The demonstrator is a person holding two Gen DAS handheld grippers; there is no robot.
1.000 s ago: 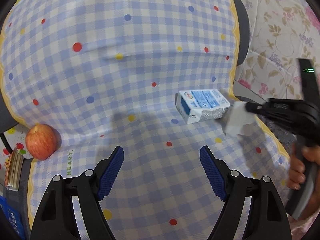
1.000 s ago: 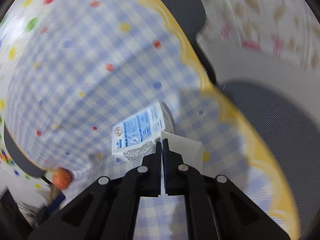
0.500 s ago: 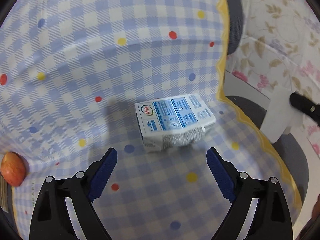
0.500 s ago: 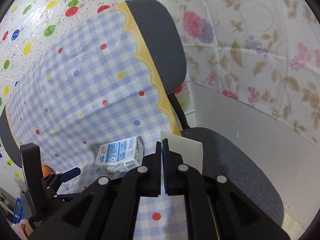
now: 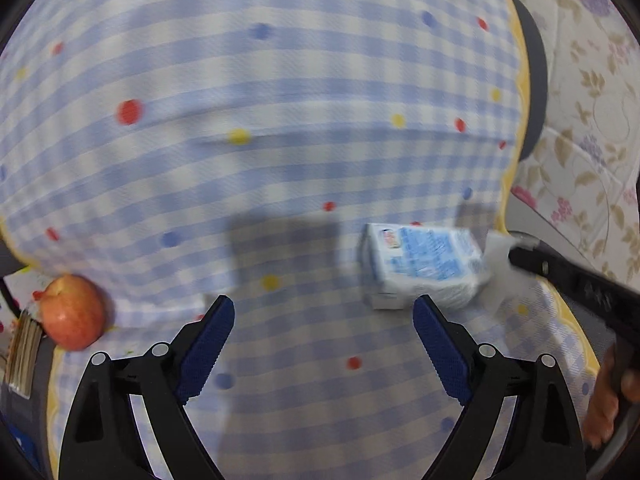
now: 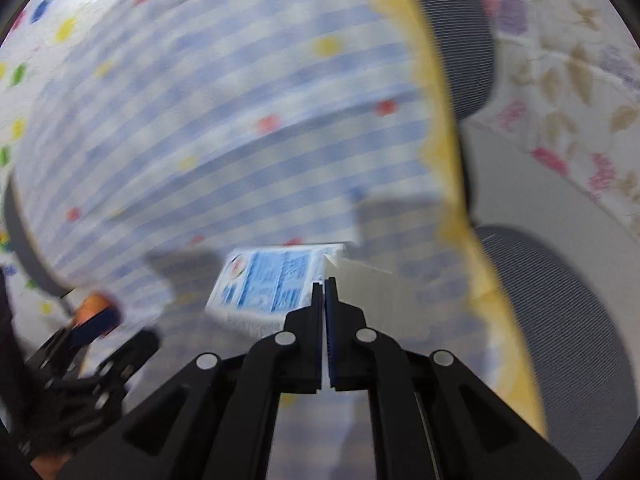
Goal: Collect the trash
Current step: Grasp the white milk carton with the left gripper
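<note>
The left tongs [image 5: 324, 344] stand spread wide with nothing between them, over a blue checked cloth [image 5: 280, 140] draped across a grey chair [image 6: 560, 312]. A flattened blue-and-white carton [image 5: 424, 268] lies on the cloth just beyond the left tongs' right finger. The right tongs [image 6: 324, 284] are clenched on a white scrap of paper [image 6: 360, 280], held beside the carton's end. Only the left view shows the red apple [image 5: 72, 312] whole at the cloth's left edge; the right view alone shows the chair seat.
</note>
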